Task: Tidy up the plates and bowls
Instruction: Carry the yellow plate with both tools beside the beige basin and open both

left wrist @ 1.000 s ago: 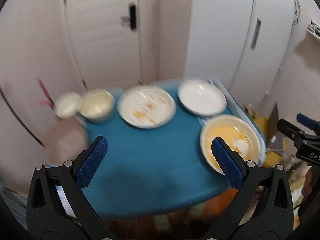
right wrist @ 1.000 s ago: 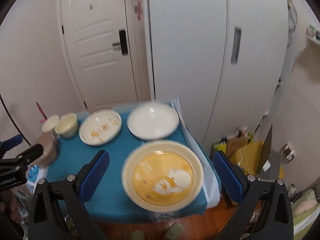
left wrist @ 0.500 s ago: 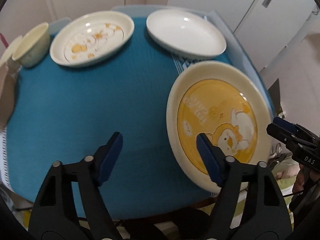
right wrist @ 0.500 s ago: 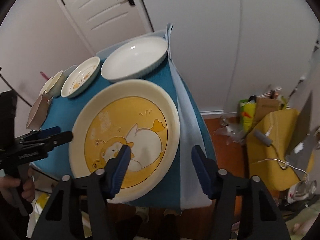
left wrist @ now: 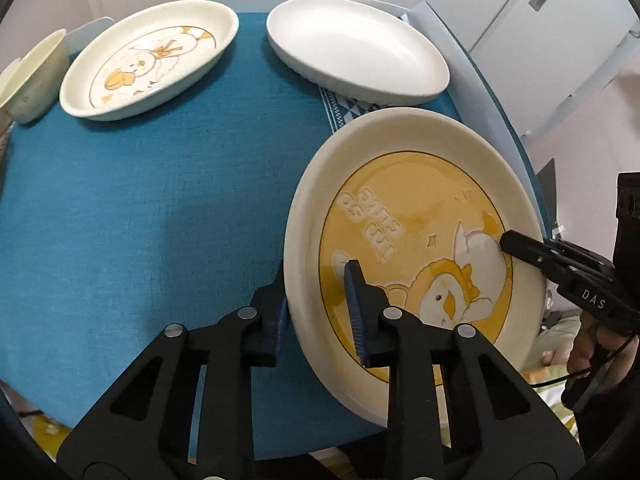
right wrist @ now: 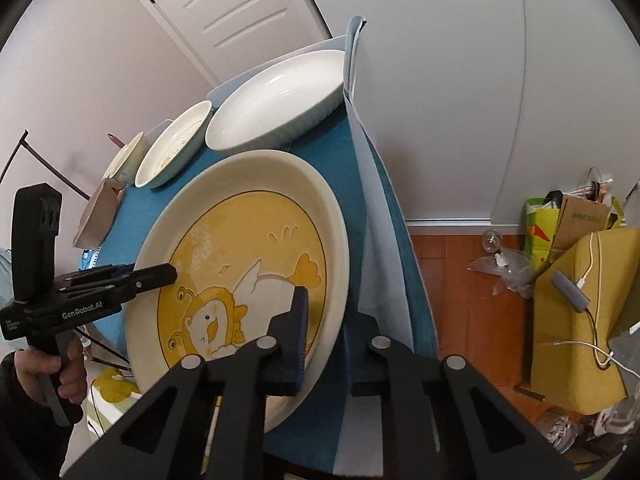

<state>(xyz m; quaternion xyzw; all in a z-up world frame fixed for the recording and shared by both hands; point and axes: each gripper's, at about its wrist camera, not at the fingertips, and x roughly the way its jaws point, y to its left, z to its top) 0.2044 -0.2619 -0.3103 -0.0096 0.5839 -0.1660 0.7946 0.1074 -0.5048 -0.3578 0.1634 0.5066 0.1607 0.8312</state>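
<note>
left wrist: both grippers on yellow plate

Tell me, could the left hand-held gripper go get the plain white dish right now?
Probably not yet. The left hand-held gripper is shut on the rim of the yellow duck plate, so it's busy. The path across the blue cloth to the white dish looks clear otherwise.

Blue-clothed table bearing plates and bowl.

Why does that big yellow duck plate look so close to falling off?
The yellow duck plate sticks out past the near edge of the blue table. Both hand-held grippers, left and right, have just closed on its rim.
</note>
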